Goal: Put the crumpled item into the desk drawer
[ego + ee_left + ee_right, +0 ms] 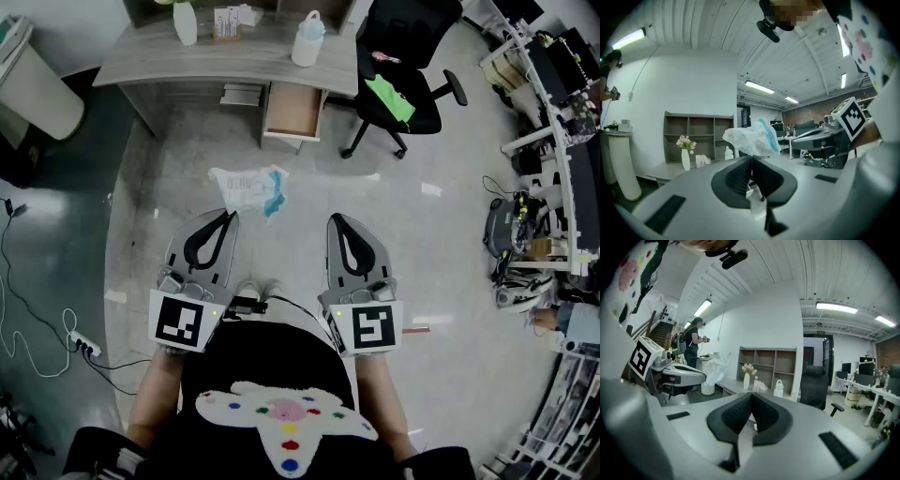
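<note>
- Left gripper: jaws shut, pinching the near edge of the crumpled item at the very tips.
- Crumpled item: white bag with a blue patch, held off the floor, just beyond the left jaws and well short of the desk. Its long axis runs left to right across the jaw line; the bulk points to the far side, the blue part to the right.
- Risk: the hold is thin, so the bag may slip out in transit.
- Drawer: open, far centre. Risk: the wide bag may snag on its rim.
- Right gripper: jaws together, nothing held.
</note>
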Demonstrator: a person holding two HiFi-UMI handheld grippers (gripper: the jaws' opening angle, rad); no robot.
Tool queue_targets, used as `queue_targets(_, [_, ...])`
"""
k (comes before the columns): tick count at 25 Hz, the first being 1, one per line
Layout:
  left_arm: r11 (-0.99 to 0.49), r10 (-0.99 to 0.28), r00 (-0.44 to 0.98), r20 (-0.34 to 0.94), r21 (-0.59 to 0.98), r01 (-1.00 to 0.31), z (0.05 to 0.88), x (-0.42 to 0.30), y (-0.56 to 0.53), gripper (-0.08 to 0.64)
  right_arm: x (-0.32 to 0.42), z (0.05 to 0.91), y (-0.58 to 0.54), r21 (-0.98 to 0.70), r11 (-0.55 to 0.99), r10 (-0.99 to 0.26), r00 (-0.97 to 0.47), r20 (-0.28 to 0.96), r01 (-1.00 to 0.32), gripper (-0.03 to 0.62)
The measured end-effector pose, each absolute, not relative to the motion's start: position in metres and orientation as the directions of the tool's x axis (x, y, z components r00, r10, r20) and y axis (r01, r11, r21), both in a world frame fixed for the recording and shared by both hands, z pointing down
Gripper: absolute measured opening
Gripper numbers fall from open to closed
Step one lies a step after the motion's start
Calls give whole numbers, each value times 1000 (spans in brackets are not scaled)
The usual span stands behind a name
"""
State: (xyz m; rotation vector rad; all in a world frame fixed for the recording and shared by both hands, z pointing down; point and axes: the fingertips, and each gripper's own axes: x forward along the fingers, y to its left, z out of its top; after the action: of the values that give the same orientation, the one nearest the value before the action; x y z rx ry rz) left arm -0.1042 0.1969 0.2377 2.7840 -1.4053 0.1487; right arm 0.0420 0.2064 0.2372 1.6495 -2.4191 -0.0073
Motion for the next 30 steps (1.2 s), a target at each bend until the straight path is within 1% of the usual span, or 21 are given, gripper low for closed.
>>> queue_targets(15, [-597,-800,593,94,-24,-802,238,-106,195,15,41,237,206,125,369,-922,-346,175,-921,3])
queue_targets(22, [-598,-799,594,94,-21,-801,239,-109,193,15,41,237,204,92,351,-928,-333,169,-932,5])
queue_targets(30, [-607,-793,603,87,-19,-795,243,-127,195,15,24,242,208,100,344,-929,-322,183,-934,5])
